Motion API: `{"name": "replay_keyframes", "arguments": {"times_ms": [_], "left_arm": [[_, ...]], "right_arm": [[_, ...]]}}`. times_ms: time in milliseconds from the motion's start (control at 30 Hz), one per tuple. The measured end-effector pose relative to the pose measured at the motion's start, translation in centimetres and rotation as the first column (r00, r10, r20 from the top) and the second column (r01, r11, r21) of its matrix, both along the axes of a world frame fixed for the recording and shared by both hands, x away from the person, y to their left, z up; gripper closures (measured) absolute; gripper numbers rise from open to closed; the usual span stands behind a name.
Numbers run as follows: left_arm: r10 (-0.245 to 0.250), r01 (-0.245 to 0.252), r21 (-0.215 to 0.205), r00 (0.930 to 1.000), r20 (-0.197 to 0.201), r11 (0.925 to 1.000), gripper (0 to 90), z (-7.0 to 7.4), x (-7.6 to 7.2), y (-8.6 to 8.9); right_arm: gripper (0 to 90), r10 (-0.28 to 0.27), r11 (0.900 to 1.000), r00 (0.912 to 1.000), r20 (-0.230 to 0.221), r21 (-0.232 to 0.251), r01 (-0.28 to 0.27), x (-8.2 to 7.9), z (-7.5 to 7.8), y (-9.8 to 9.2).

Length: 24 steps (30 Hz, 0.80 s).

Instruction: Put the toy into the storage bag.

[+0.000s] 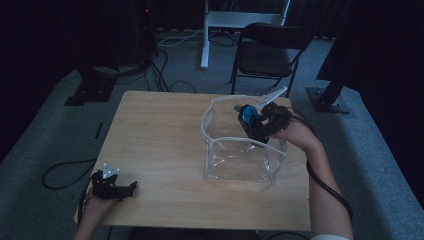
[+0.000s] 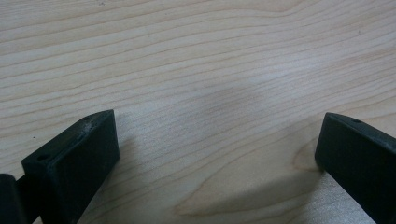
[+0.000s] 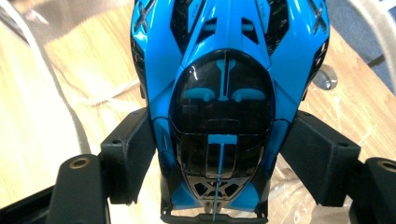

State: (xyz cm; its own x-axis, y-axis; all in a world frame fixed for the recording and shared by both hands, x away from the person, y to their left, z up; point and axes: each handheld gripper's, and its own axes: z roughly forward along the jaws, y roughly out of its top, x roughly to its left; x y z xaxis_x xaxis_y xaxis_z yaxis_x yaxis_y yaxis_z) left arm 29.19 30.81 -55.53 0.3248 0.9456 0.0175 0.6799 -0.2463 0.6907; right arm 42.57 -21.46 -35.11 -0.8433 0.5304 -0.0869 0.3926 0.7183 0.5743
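The right claw pinches a blue toy car above the clear pouch, apparently to drop it in, while the left claw rests spread on the worktop.

The hand-held gripper holds its black jaws wide apart over bare wooden table.

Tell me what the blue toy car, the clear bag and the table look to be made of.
Toy car: glossy hard plastic or painted metal, judging by its sharp highlights; hard to say which. Bag: thin clear plastic film, see-through and crinkled, with a white edge strip. Table: pale wood or wood-look laminate, matte, with visible grain lines.
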Motion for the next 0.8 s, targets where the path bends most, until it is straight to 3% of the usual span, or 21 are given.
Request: {"name": "replay_keyframes", "arguments": {"times_ms": [267,700,800], "left_arm": [[0.0,0.0,0.0,1.0,0.0,1.0,0.2,0.0,0.0,0.0],[-0.001,0.001,0.001,1.0,-0.001,1.0,0.2,0.0,0.0,0.0],[-0.002,0.002,0.001,1.0,-0.001,1.0,0.2,0.0,0.0,0.0]], "right_arm": [[26.9,0.014,0.995,0.9994,-0.033,-0.093,-0.017,0.1,-0.9,1.0],[26.9,0.027,0.981,0.9963,-0.082,-0.187,-0.042,1.2,-1.5,2.3],[26.9,0.021,0.981,0.9954,-0.094,-0.19,-0.039,1.6,-1.6,2.4]]}}
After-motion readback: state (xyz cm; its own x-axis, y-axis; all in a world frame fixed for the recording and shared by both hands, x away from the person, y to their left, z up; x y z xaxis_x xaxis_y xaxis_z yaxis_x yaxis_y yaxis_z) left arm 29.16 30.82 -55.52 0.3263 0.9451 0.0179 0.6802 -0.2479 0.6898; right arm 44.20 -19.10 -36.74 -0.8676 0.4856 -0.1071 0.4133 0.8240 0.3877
